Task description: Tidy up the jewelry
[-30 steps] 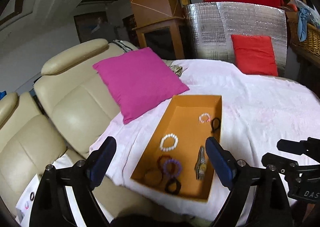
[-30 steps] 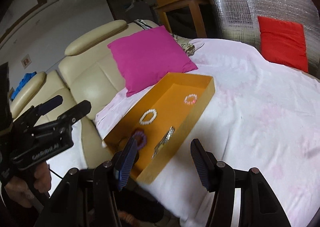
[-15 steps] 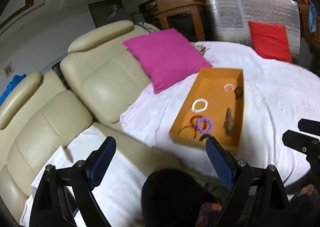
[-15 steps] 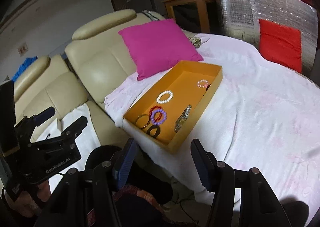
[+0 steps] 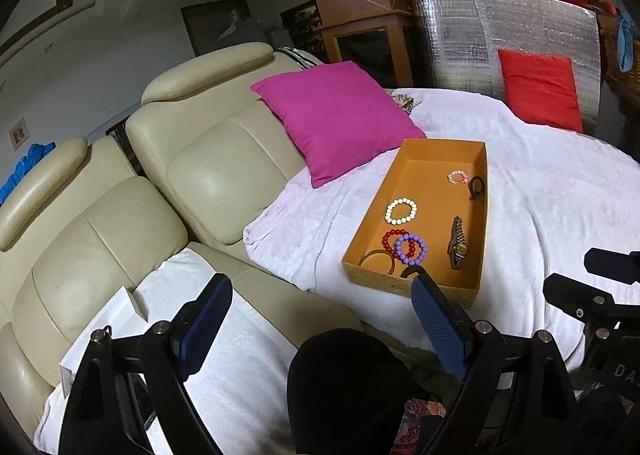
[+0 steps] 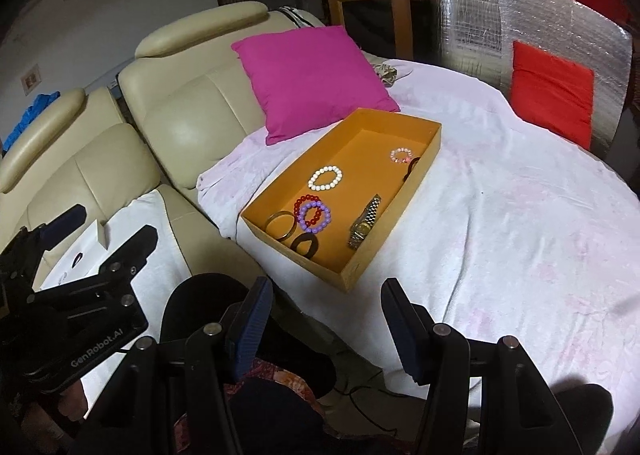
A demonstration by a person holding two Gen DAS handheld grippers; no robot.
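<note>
An orange box (image 5: 438,151) (image 6: 394,215) lies on a white-covered round table. In it are a white bead bracelet (image 5: 401,211) (image 6: 325,178), a pink one (image 5: 457,177) (image 6: 401,155), a red one (image 6: 304,203) under a purple one (image 5: 411,249) (image 6: 315,217), a bangle (image 6: 281,226), a black band (image 6: 305,245) and a watch (image 5: 457,243) (image 6: 364,225). My left gripper (image 5: 322,319) is open and empty, held back over the sofa seat. My right gripper (image 6: 326,319) is open and empty, below the box's near corner.
A cream leather sofa (image 5: 120,215) stands left of the table (image 6: 520,235). A white box (image 6: 76,259) with small jewelry lies on the towel-covered seat. A magenta cushion (image 5: 336,115) leans beside the orange box. A red cushion (image 5: 540,89) rests against a silver panel.
Both grippers have pulled back and up from the orange box, which now looks smaller and farther. More of the sofa and the white box have come into view.
</note>
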